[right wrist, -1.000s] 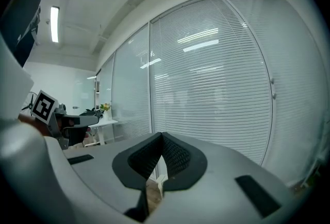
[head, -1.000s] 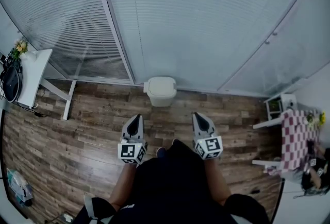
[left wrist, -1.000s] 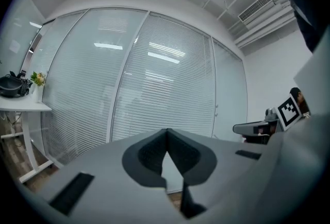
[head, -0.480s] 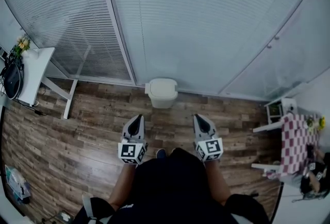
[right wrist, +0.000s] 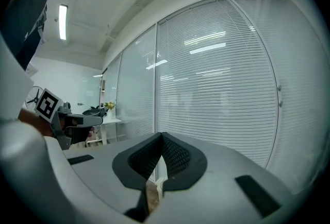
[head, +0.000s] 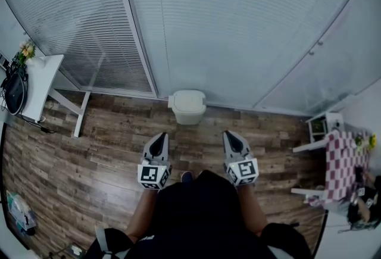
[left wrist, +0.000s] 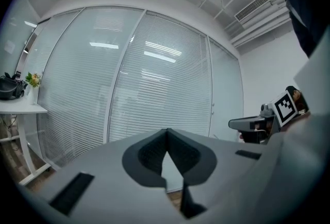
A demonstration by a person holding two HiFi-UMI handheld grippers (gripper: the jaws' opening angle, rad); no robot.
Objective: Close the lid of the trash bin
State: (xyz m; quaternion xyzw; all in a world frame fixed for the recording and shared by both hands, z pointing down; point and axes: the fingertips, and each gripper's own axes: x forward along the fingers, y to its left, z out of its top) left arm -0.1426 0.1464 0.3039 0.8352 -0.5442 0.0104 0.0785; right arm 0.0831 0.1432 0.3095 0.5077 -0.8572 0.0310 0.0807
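Note:
A small cream trash bin (head: 187, 106) stands on the wooden floor against the glass wall, its lid lying flat on top. My left gripper (head: 158, 141) and right gripper (head: 232, 137) hover side by side nearer to me, pointing toward the bin and well short of it. Both have their jaws together with nothing between them. In the left gripper view the left gripper (left wrist: 166, 135) hides the bin. In the right gripper view a sliver of the bin (right wrist: 161, 183) shows below the right gripper (right wrist: 161, 140).
Glass walls with blinds (head: 238, 19) run across the far side. A white table (head: 37, 88) with flowers and a dark bag stands at the left. A white chair and a checkered table (head: 339, 156) are at the right. Wooden floor (head: 107, 139) lies between.

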